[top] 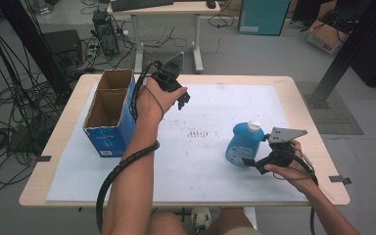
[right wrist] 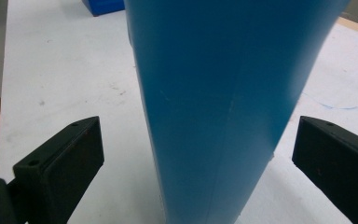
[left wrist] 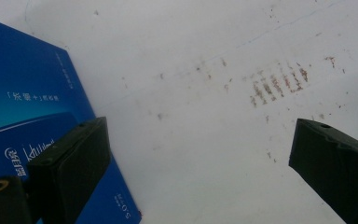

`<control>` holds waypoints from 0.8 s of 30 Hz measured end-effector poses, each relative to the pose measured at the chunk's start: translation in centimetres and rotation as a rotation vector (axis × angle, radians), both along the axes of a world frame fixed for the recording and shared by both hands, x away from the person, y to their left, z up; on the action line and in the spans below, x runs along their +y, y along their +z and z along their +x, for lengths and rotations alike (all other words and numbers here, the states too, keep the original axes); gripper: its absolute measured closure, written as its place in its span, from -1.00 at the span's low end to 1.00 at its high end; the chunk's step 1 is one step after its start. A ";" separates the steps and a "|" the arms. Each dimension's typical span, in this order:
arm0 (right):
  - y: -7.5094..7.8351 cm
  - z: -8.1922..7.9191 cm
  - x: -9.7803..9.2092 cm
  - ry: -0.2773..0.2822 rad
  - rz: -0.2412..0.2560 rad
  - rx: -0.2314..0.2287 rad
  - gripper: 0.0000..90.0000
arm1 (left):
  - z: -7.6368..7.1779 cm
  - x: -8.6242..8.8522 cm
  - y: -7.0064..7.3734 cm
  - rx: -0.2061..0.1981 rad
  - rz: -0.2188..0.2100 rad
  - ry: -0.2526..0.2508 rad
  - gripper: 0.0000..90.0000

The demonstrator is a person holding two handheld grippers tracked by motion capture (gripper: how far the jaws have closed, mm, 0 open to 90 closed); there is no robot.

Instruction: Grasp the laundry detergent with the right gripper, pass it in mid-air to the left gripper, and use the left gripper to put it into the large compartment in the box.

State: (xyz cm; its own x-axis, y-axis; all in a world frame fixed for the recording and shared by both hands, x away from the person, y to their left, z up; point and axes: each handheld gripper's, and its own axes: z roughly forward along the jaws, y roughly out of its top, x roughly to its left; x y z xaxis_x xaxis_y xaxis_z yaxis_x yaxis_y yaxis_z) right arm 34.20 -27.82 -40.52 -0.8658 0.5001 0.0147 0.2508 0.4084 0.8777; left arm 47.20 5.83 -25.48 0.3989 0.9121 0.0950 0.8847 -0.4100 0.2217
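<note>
Bottle (top: 244, 143), blue with a white cap, stands upright on the white sheet (top: 210, 166) at about 4 o'clock on the counter (top: 303, 98). It carries a label low on its side, too small to read in the high view. The right tongs (top: 248, 161) sit at its base, released: in the right gripper view the bottle's blue wall (right wrist: 214, 116) rises between the two jaws, with a gap on each side.

The left tongs (top: 182, 104) hang above the sheet at about 11 o'clock, just beside the box (top: 108, 115), also released and holding nothing. The box is open-topped, blue outside and brown cardboard inside, split into two compartments. In the left gripper view its blue side (left wrist: 23, 93) bears white Chinese characters, too blurred to read. Brown smudges (left wrist: 279, 86) mark the sheet mid-counter.
</note>
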 end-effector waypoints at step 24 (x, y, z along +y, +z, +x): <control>-0.1 0.0 0.6 0.011 0.033 -0.016 -0.97 | -0.2 -0.4 0.1 -0.002 -0.005 -0.003 -0.87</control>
State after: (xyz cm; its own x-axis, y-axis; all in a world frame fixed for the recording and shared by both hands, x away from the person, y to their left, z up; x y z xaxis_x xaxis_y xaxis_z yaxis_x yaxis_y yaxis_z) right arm 34.19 -27.25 -40.57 -0.8716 0.4899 0.0169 0.2320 0.3820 0.8946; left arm 46.97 5.38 -25.42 0.4015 0.9113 0.0912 0.8829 -0.4116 0.2259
